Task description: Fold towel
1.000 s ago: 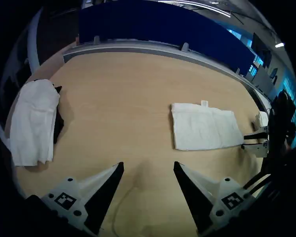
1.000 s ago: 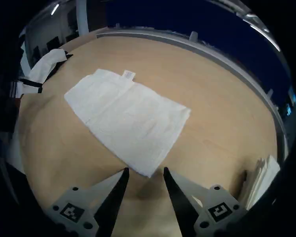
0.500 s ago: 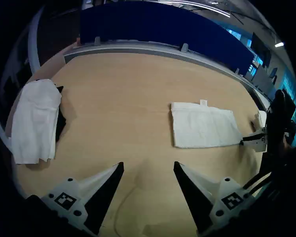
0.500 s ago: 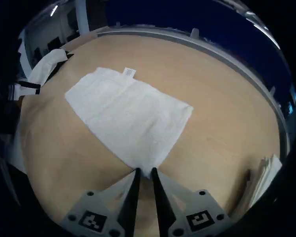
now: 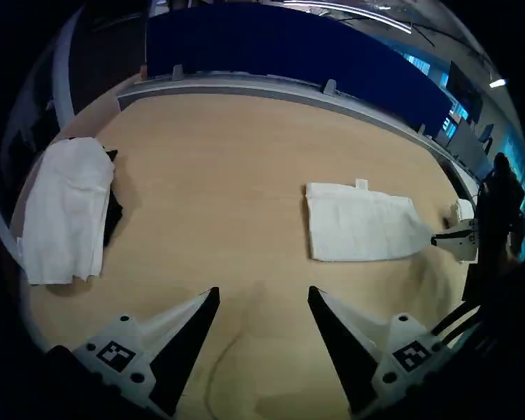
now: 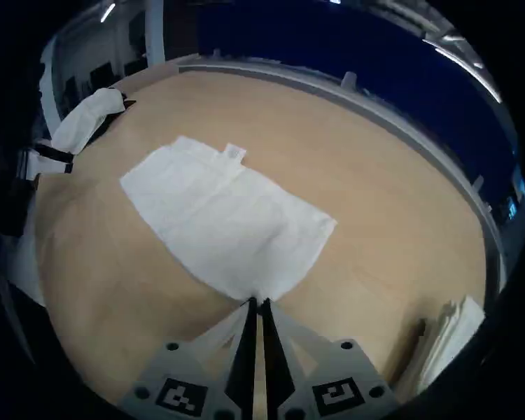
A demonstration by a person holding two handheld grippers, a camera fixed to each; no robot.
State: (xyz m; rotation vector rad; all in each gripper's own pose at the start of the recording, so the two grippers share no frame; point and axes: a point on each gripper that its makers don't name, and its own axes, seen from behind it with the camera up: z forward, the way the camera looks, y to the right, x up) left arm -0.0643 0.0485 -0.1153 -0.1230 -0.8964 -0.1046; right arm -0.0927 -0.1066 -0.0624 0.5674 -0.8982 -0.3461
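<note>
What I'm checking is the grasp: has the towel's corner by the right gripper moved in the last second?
Yes: in the left gripper view a corner of the towel has shifted rightward across the table, pinched by the right gripper.

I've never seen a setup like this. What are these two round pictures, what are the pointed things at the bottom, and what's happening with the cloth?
There is no machine arm here. A person holds a two-finger gripper in each hand, and a wide-angle camera rides on each one, looking out along its fingers. In the left gripper view, the left gripper has its fingers spread apart over a wooden table and holds nothing. In the right gripper view, the right gripper has its fingers closed on the near corner of a white towel that lies on the table. A second white towel is draped over something dark at the table's edge. A pile of folded white cloths sits near the right gripper.
</note>
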